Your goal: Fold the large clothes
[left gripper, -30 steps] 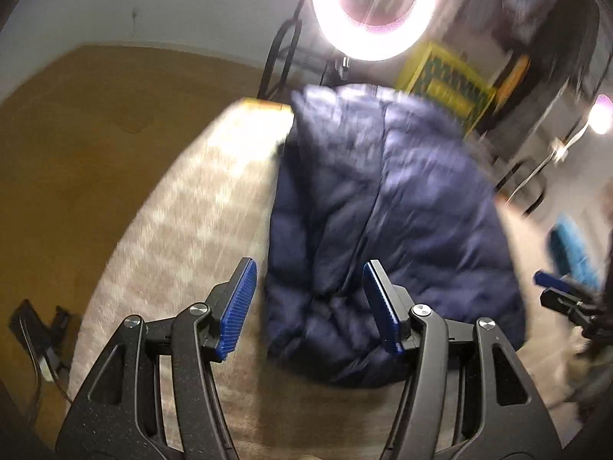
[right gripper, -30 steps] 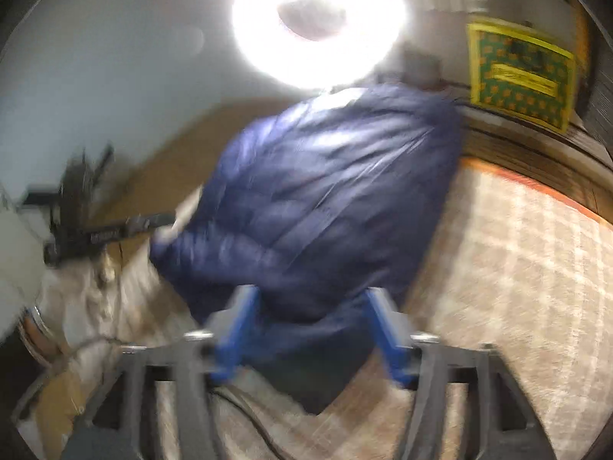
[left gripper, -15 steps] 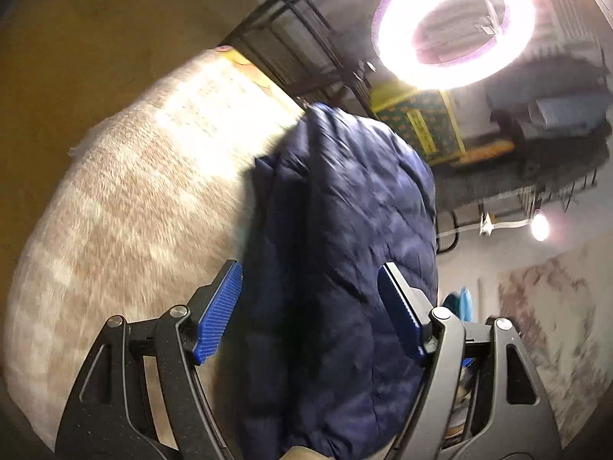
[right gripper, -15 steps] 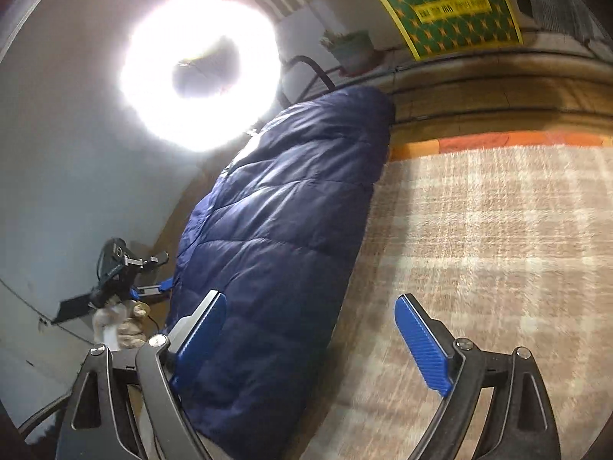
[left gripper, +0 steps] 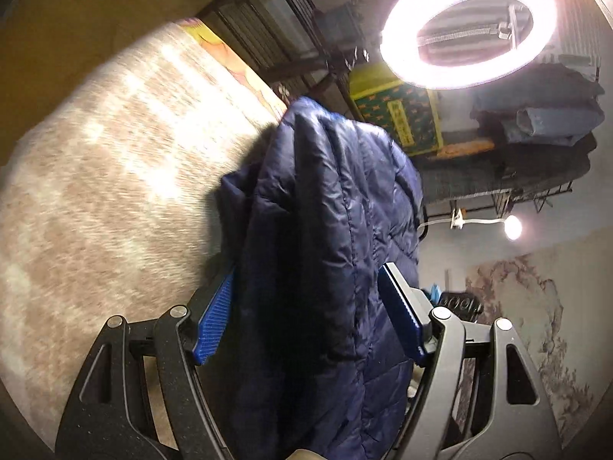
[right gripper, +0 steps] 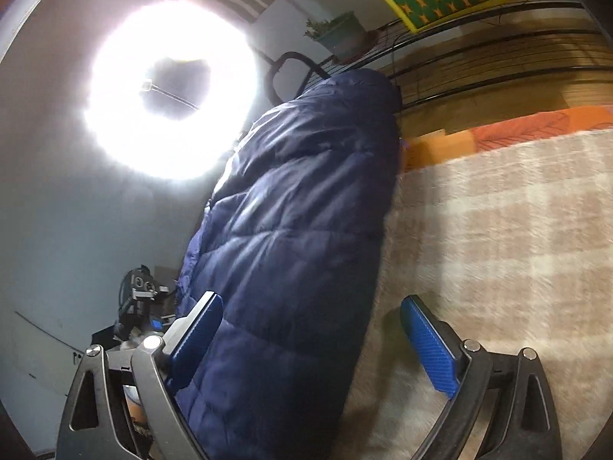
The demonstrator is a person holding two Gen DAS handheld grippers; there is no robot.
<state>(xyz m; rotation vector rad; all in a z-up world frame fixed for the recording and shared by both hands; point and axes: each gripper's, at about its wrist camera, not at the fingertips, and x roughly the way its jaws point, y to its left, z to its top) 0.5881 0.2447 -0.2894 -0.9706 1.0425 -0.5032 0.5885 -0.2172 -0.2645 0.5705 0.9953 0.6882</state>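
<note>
A navy quilted puffer jacket (left gripper: 329,237) lies folded lengthwise on a beige plaid blanket (left gripper: 107,176). My left gripper (left gripper: 306,314) is open, its blue-padded fingers standing on either side of the jacket's near end without closing on it. In the right wrist view the jacket (right gripper: 291,222) runs away from me along the blanket (right gripper: 498,230). My right gripper (right gripper: 310,333) is open, its left pad against the jacket's edge and its right pad over bare blanket. The left gripper also shows small in the right wrist view (right gripper: 153,324), at the jacket's far side.
A bright ring light (left gripper: 467,27) glares above, also in the right wrist view (right gripper: 168,92). A black metal rack (left gripper: 276,42) with a green-yellow box (left gripper: 398,115) stands past the blanket's orange far edge (right gripper: 517,130). Folded clothes (left gripper: 536,122) sit on a shelf.
Both grippers have tilted and come lower and closer around the jacket's near ends. The jacket has stayed folded on the blanket. Both grippers have stayed open.
</note>
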